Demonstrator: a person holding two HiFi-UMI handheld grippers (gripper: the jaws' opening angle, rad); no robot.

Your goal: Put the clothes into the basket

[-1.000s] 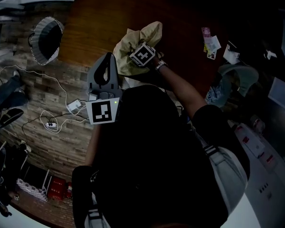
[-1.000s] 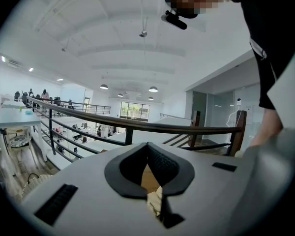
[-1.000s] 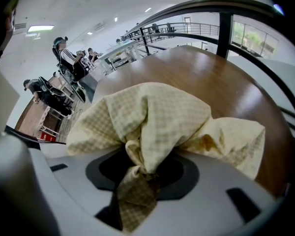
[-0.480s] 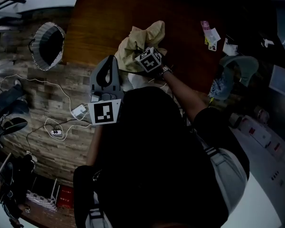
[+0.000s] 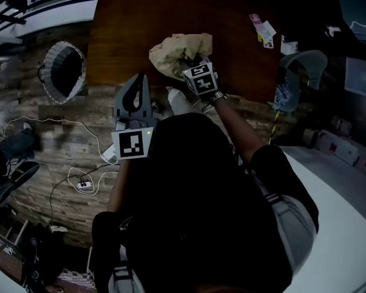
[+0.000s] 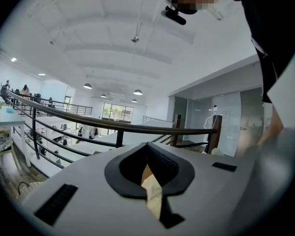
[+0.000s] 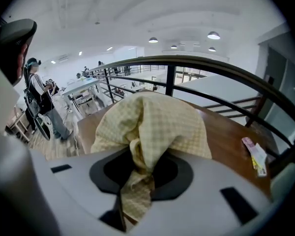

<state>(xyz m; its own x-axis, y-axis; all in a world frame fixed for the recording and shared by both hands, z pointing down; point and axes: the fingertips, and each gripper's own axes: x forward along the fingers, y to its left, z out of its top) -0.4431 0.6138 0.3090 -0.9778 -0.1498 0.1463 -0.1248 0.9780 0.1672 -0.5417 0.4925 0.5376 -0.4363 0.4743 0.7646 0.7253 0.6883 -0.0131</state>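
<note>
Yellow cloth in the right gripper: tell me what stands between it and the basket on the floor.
Nothing visible blocks it. The right gripper is shut on the yellow cloth over the table. Bare tabletop, then open floor, lie between it and the basket. The left gripper, shut and empty, hangs just beside that path.

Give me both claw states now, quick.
Left claw: closed, empty.
Right claw: jaws just closed, holding the cloth.

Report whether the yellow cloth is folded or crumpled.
Crumpled: the yellow cloth bunches in a loose wad, pinched in the right tongs.
</note>
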